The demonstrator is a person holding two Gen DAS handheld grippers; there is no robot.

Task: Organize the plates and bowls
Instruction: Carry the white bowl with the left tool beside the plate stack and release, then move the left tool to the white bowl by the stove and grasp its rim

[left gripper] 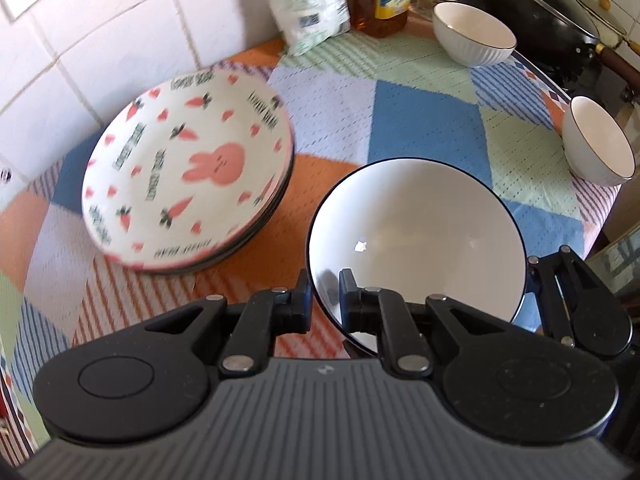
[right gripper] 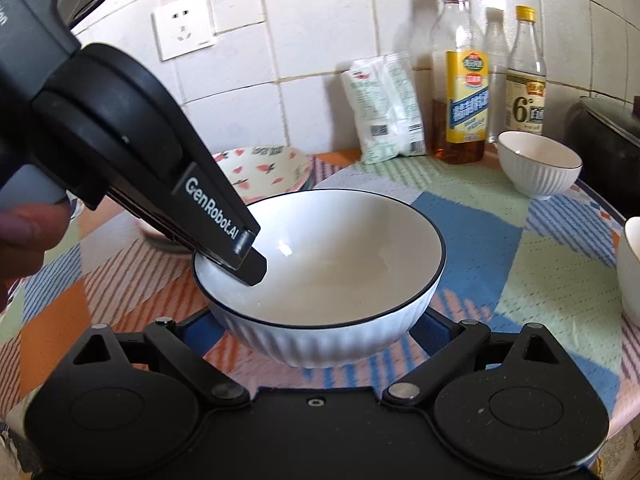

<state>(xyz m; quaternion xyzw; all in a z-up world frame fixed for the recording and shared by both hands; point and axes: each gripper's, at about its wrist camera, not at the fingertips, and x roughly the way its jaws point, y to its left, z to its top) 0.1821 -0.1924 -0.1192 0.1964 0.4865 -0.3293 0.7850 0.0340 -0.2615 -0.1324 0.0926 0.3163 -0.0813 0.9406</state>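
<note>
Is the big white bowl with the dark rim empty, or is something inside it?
Empty: the big white bowl shows only bare glazed inside, apart from one pad of the left claw pinching its rim.

White square wall tiles (right gripper: 320, 32) with pale grout lines fill the upper part of both views. A white wall socket (right gripper: 185, 26) sits at the upper left of the right wrist view, a thin cord rising from it. Below, a patchwork tablecloth (left gripper: 420, 120) in blue, orange, mint and striped blocks covers the table. Soft daylight falls across the tiles (no window is visible). At the upper right of the left wrist view a dark wok (left gripper: 548, 12) stands by the wall.
</note>
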